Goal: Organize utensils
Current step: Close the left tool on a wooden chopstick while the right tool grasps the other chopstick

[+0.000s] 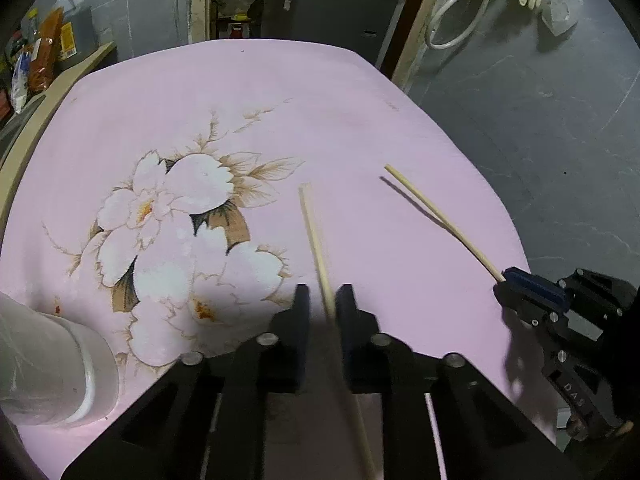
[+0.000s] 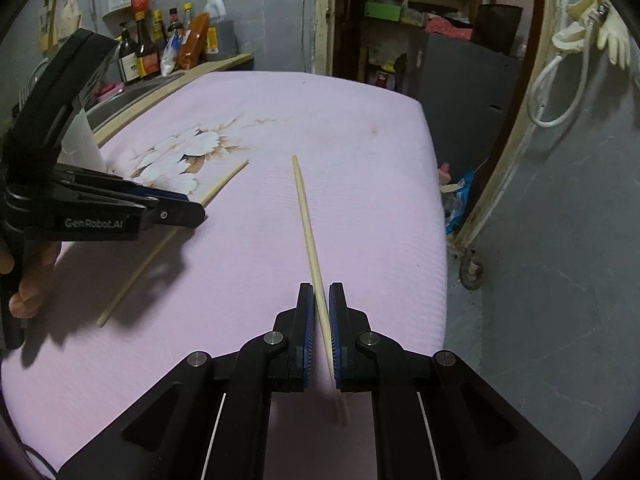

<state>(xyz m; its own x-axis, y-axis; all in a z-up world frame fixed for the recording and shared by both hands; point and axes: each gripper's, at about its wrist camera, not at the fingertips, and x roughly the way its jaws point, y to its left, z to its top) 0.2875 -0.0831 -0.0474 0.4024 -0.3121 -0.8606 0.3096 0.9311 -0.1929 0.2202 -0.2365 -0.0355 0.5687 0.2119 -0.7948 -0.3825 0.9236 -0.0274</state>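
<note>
Left wrist view: the left gripper (image 1: pixel 323 300) is seen at bottom centre, its jaws clenched on a chopstick (image 1: pixel 316 240) that runs up the frame over the pink cloth (image 1: pixel 340 100). A white cup-like holder (image 1: pixel 60 368) is seen at the lower left, only partly in frame; whether it is the target cannot be told. At the right edge the right gripper (image 1: pixel 520 288) is seen side-on, grasping a second chopstick (image 1: pixel 432 216) that points to the upper middle of the frame, raised off the cloth as judged by its shadow.

Right wrist view: the right gripper (image 2: pixel 320 312) is seen at bottom centre, jaws closed on the second chopstick (image 2: pixel 306 224), which is held near its lower end, with most of its length sticking out ahead. At the left the left gripper (image 2: pixel 188 208) is seen, with the first chopstick (image 2: pixel 160 240) lying slantwise through it. Bottles (image 2: pixel 144 56) are lined up at the upper left.

Risk, judged: each stick is pinched at one narrow spot, so it could be pivoted or slipped out if swung fast. The long free ends could be knocked together when brought close, or the holder could be tipped if a tip is caught on its rim.
</note>
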